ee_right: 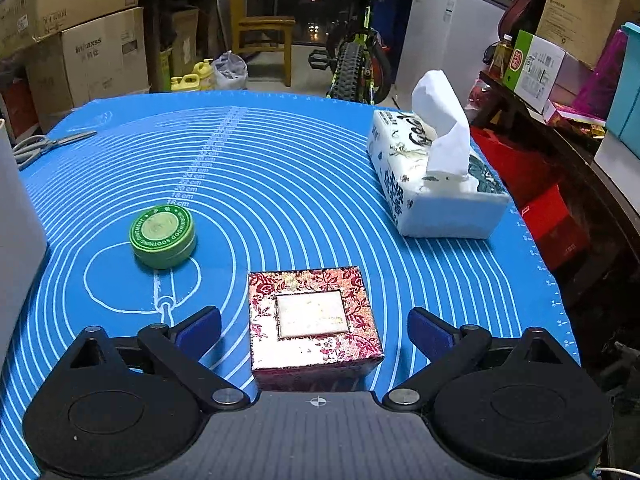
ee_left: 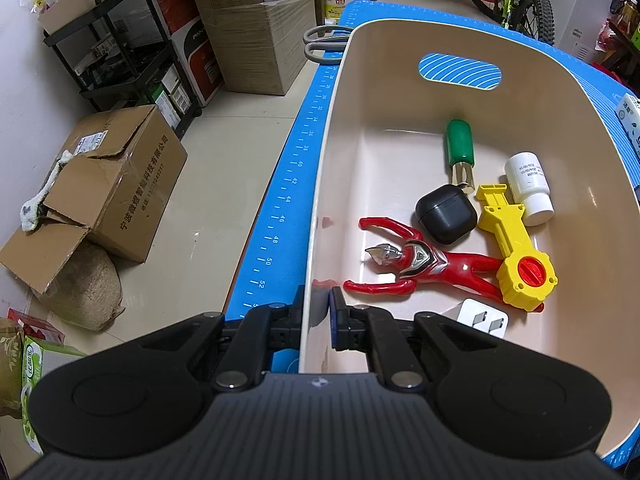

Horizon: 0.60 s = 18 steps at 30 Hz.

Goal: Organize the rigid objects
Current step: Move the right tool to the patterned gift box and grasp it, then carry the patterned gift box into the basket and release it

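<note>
My left gripper is shut on the near left wall of a beige plastic bin, one finger outside and one inside. In the bin lie a red hero figure, a yellow toy wrench, a black earbud case, a green-handled tool, a white bottle and a white plug. My right gripper is open around a red floral box on the blue mat; the pads stand apart from its sides. A green round tin sits left of it.
A tissue pack lies at the mat's right. Grey scissors lie at the far left, behind the bin. The bin's outer wall rises at the left edge. Cardboard boxes and a bicycle stand around the table.
</note>
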Each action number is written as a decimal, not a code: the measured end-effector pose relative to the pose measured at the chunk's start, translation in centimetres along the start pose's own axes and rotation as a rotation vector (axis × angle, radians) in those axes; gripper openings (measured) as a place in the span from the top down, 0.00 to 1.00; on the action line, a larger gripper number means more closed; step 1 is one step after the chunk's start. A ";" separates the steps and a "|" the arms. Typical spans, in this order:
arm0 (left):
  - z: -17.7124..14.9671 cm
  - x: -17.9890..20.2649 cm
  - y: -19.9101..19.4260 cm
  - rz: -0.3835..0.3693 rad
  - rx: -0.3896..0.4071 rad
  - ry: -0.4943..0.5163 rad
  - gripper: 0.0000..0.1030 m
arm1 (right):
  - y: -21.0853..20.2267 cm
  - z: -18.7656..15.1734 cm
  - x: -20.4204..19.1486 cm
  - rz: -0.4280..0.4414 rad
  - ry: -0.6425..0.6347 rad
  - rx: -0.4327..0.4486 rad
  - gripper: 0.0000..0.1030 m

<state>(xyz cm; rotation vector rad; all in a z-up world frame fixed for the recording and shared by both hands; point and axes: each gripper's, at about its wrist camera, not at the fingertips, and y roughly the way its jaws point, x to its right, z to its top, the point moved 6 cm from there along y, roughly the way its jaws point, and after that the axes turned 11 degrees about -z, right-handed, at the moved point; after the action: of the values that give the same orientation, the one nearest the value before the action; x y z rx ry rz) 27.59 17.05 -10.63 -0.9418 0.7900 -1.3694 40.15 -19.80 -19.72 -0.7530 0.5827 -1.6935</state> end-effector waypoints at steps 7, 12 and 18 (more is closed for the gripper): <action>0.0 0.0 0.0 0.000 0.000 0.001 0.88 | 0.5 -0.3 0.1 0.021 0.031 -0.018 0.25; 0.0 0.1 0.1 0.000 -0.001 0.001 0.88 | 0.3 -0.1 0.3 0.047 0.060 -0.032 0.38; 0.1 0.1 0.1 -0.001 -0.001 0.001 0.88 | -0.8 0.8 0.3 0.042 0.084 -0.006 0.39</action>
<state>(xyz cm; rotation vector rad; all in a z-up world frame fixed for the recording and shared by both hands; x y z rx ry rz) 27.71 16.93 -10.72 -0.9424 0.7909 -1.3703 40.18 -19.89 -18.50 -0.6715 0.6580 -1.6916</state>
